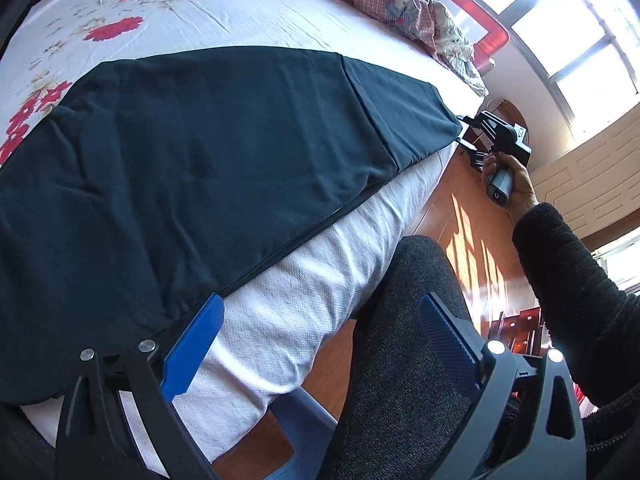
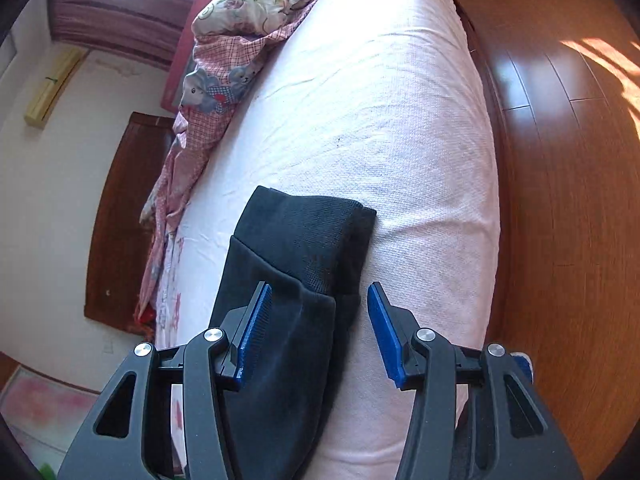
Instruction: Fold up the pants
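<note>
Dark pants (image 1: pixel 208 152) lie flat along the near edge of the bed (image 1: pixel 304 280), their ribbed end pointing right. My left gripper (image 1: pixel 320 320) is open wide at the pants' near end; its left finger (image 1: pixel 196 344) lies at the fabric's edge, and nothing is pinched. In a person's hand, my right gripper (image 1: pixel 464 132) sits at the far end of the pants. In the right wrist view the ribbed end (image 2: pixel 312 236) lies under and between the fingers of the right gripper (image 2: pixel 318 320). Its jaws stand apart and the pads do not press on the cloth.
A floral sheet (image 1: pixel 168 12) covers the bed. A crumpled pink checked quilt (image 2: pixel 224 68) is heaped by the red headboard (image 1: pixel 492 36). Wooden floor (image 2: pixel 572 200) runs along the bed's side. The person's grey-trousered leg (image 1: pixel 404 340) stands close to the mattress.
</note>
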Available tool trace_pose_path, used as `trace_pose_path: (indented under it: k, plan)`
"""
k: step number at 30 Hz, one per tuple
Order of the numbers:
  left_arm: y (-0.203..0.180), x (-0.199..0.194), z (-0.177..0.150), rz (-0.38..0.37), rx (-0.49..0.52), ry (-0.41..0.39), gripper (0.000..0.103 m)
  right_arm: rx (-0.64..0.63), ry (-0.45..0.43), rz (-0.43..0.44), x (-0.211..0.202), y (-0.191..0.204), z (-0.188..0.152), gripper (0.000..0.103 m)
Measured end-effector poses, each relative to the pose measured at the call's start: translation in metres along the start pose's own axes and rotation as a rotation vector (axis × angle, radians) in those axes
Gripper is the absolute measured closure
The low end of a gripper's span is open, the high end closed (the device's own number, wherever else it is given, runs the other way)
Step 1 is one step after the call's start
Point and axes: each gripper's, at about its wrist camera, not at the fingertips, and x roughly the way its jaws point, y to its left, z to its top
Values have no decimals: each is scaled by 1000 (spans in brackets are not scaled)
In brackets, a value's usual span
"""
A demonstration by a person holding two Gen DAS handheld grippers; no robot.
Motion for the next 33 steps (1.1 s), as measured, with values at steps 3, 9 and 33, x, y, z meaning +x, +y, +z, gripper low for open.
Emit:
trace_pose_path:
  k: [3, 9, 33]
  plan:
    - [3, 3, 2, 7, -20, 13, 5, 25, -9, 29, 2, 1, -4, 52]
    - [9, 8, 4, 14, -35, 31, 5, -125, 32, -31, -2, 21, -8, 61]
    - [92, -106, -9, 160, -223, -301, 3, -1547, -196, -261, -39, 266, -290, 89]
